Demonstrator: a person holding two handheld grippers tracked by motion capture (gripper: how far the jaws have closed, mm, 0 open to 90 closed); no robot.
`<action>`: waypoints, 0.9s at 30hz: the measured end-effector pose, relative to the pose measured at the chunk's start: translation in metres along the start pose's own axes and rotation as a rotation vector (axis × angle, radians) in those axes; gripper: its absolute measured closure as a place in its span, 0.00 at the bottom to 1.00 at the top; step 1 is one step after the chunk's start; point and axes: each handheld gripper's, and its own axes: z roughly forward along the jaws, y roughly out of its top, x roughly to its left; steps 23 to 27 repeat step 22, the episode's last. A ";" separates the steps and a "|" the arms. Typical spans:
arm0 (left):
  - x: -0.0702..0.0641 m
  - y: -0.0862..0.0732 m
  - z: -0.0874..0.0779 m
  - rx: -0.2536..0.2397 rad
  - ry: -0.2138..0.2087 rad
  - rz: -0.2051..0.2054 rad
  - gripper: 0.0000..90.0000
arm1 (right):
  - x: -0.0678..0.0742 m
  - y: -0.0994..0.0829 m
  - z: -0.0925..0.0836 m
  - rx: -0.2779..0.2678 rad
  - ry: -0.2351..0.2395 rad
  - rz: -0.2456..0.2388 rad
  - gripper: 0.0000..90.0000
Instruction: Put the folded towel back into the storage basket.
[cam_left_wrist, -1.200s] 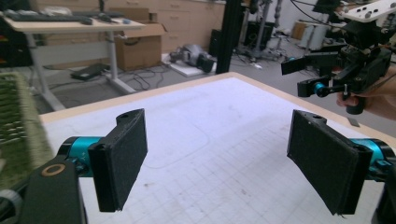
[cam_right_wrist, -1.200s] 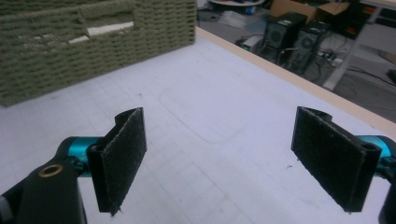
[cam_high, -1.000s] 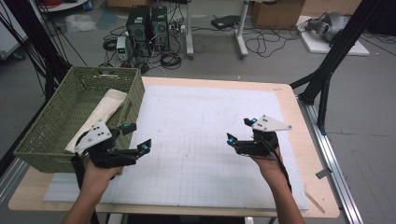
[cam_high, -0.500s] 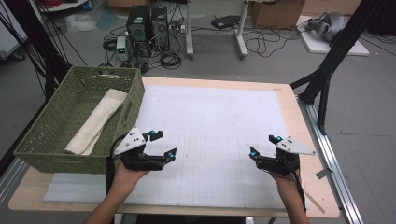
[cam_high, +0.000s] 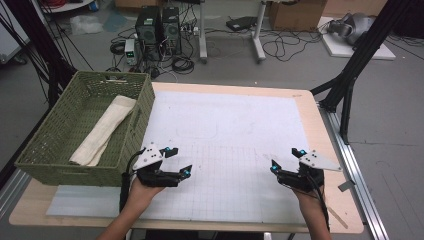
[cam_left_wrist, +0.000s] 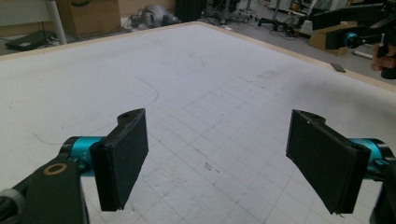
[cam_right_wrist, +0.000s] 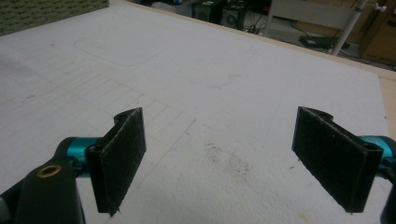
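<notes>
High view: the green wicker basket (cam_high: 60, 150) stands on the left part of the wooden table (cam_high: 327, 130), its right wall along the left edge of the white gridded mat (cam_high: 230, 130). A folded cream towel (cam_high: 102, 131) lies lengthwise inside the basket, on its floor, running from the far right toward the near left corner. The left gripper (cam_high: 181, 161) hovers over the mat just beside the basket's near right corner, held in the person's left hand (cam_high: 137, 192), with its jaws spread wide and nothing between them. The right gripper (cam_high: 286, 159) is well apart from the basket, over the mat's near right part, jaws likewise spread and empty.

Left gripper view has the left gripper (cam_left_wrist: 217, 158) with both black pads apart above the bare gridded mat (cam_left_wrist: 187, 84), the other gripper far off by the mat's edge. Right gripper view has the right gripper (cam_right_wrist: 217, 158) standing wide over the mat (cam_right_wrist: 210, 74), a corner of the basket (cam_right_wrist: 51, 11) at the mat's far end.
</notes>
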 end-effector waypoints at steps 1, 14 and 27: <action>0.000 0.000 0.000 0.003 -0.001 0.005 0.24 | 0.002 0.000 0.001 0.003 0.003 -0.007 0.18; 0.000 -0.003 0.000 0.008 0.012 0.002 0.23 | 0.005 0.001 0.004 0.016 0.010 -0.034 0.18; 0.002 -0.004 -0.001 0.010 0.020 -0.001 0.23 | 0.003 0.000 0.006 0.023 0.015 -0.033 0.18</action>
